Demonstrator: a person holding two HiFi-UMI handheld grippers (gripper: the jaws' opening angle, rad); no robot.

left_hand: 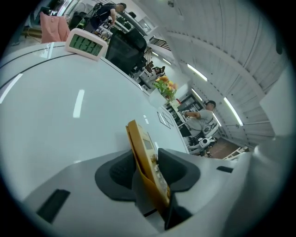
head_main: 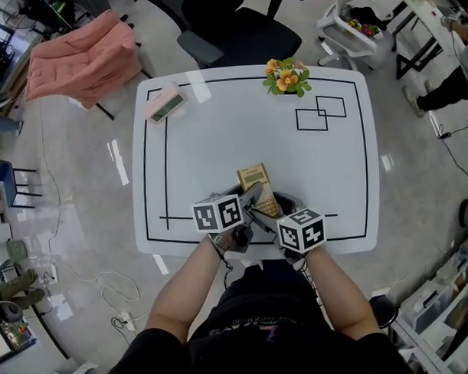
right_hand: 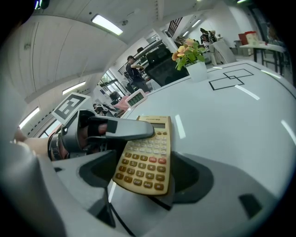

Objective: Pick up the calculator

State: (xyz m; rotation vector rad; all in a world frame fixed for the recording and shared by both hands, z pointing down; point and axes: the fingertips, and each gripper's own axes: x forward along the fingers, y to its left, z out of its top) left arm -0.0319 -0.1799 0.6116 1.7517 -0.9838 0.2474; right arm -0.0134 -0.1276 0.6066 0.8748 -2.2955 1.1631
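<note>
At the near edge of a white worktop (head_main: 217, 145), in the head view, a person works two hand-held tools on a tan calculator (head_main: 253, 179). The left tongs (head_main: 255, 195) and the right tongs (head_main: 277, 205) meet there. The calculator's near end sits between them, and its far end points away from both. Well beyond the tongs stand a pot of flowers (head_main: 287, 75), far ahead of the right tongs, and a pink clock (head_main: 164, 103), far ahead and to the left of the left tongs. Two overlapping outlined rectangles (head_main: 321, 113) lie ahead of the right tongs, on the near side of the flowers.

In the left gripper view, the left tongs (left_hand: 148, 170) are closed on the calculator (left_hand: 144, 152). It stands edge-on between the two dark pads, with its keys toward the right-hand pad. The clock (left_hand: 85, 45) sits far ahead to the left and the flowers (left_hand: 165, 86) far ahead.

In the right gripper view, the calculator (right_hand: 145, 159) lies face up between the right tongs (right_hand: 145, 180), whose pads hold its two long edges at the near end. One of the left tongs' fingers (right_hand: 129, 130) comes in from the left and lies across the upper key rows. Whether the calculator's far end is clear of the worktop (right_hand: 240, 120) cannot be told.
</note>
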